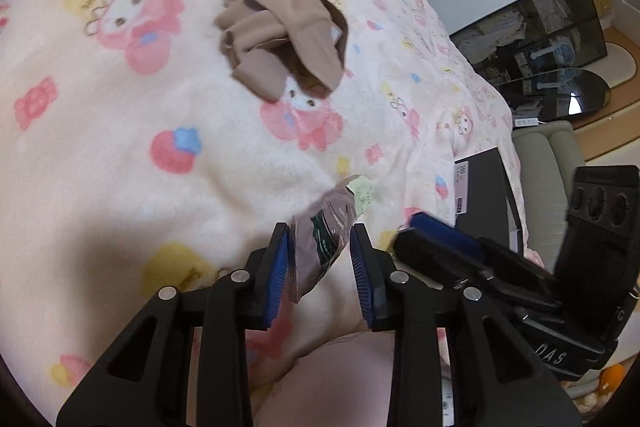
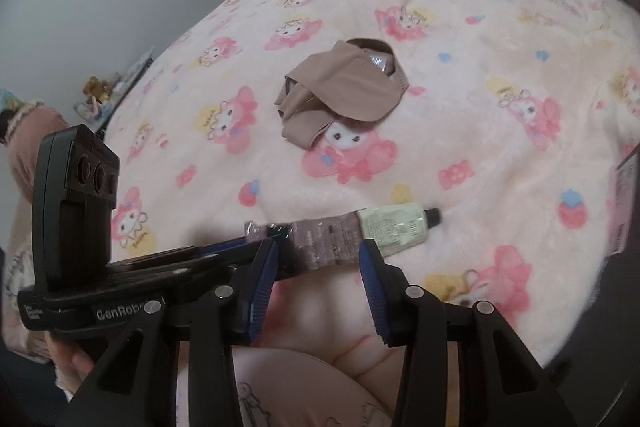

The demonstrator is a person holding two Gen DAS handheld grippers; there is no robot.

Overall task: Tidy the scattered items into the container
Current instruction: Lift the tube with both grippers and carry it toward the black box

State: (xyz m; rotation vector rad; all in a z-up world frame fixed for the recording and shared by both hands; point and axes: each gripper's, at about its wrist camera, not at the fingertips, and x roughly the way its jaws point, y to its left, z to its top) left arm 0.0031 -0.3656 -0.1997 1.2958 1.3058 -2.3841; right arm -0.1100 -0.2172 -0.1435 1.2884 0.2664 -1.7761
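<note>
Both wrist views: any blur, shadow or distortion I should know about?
Left wrist: the tube looks smeared, a soft shadow darkens the blanket at lower left. Right wrist: the tube reads sharper, fisheye bends the blanket's edges, corners go black.

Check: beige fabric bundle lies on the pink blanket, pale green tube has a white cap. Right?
No: the cap of the tube is black, as the right wrist view shows. The beige fabric bundle does lie on the pink blanket.
</note>
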